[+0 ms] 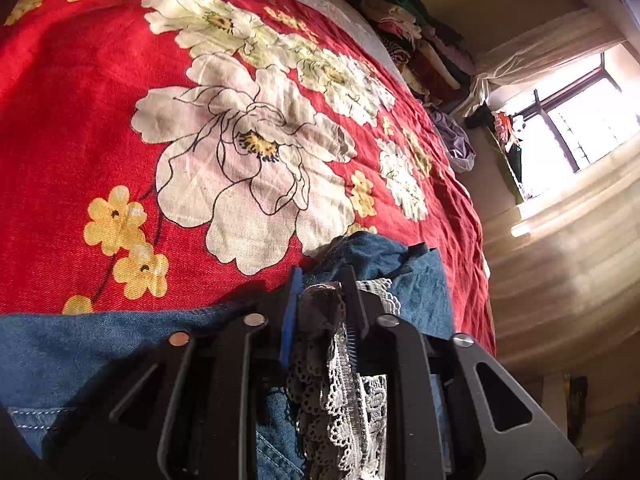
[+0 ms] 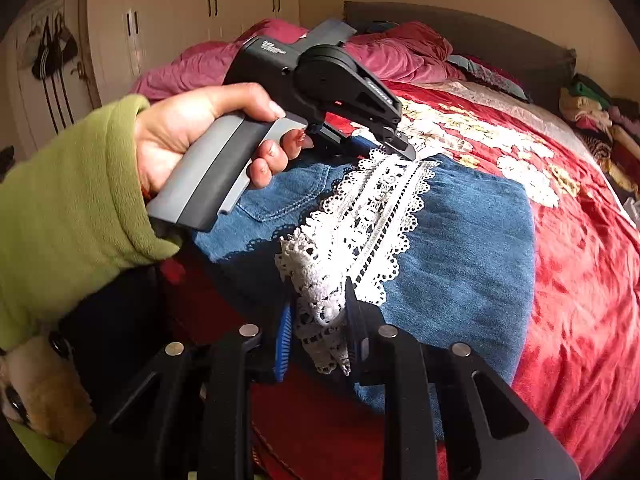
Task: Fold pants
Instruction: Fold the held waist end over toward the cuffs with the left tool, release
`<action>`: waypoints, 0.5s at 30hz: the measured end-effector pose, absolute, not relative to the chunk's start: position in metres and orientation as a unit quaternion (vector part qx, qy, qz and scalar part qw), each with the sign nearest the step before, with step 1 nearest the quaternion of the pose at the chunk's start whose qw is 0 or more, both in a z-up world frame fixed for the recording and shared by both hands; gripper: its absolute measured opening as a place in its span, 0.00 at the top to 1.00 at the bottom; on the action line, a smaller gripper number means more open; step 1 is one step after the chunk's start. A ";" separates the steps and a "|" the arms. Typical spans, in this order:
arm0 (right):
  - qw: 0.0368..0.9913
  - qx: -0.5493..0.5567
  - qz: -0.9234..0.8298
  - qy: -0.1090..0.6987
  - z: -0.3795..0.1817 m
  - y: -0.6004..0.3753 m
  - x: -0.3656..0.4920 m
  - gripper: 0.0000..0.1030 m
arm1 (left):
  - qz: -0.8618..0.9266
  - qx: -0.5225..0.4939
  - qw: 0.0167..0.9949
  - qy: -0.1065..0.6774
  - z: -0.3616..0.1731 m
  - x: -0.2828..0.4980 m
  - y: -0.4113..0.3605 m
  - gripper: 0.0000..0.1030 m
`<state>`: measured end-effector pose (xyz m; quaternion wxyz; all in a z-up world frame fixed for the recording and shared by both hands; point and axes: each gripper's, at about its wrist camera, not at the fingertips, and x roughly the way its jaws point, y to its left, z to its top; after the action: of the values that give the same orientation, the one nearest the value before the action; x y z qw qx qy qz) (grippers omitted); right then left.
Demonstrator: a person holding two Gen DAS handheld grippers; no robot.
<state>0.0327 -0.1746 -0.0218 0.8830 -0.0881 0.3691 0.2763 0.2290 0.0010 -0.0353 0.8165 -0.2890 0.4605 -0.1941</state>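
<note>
Blue denim pants [image 2: 472, 248] with a white lace trim [image 2: 372, 208] lie on a red floral bedspread [image 2: 580, 280]. My right gripper [image 2: 320, 304] is shut on the near end of the lace, which bunches between its fingers. My left gripper [image 2: 404, 150], held by a hand in a green sleeve [image 2: 60, 200], pinches the far end of the same lace band. In the left wrist view the left gripper [image 1: 322, 280] is shut on bunched lace [image 1: 344, 380] and a fold of the denim pants [image 1: 80, 344].
The bedspread [image 1: 240, 140] stretches away with a big white flower print. A pile of clothes [image 1: 412, 36] lines the far side of the bed by a bright window [image 1: 580, 128]. Crumpled pink bedding [image 2: 400, 52] lies at the headboard, and a wardrobe [image 2: 180, 12] stands behind.
</note>
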 end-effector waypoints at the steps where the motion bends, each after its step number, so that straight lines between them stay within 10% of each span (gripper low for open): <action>1: 0.883 -0.084 0.282 0.366 -0.019 -0.174 0.033 0.82 | -0.198 -0.294 0.819 0.451 -0.030 0.227 0.003 0.91; 15: 0.859 -0.160 0.310 0.376 -0.038 -0.143 0.023 0.64 | -0.178 -0.250 0.843 0.442 -0.038 0.223 0.007 0.73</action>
<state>0.0227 -0.1427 -0.0382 0.8587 -0.1597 0.3756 0.3098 0.2232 0.0074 -0.0385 0.8428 -0.2496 0.4421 -0.1784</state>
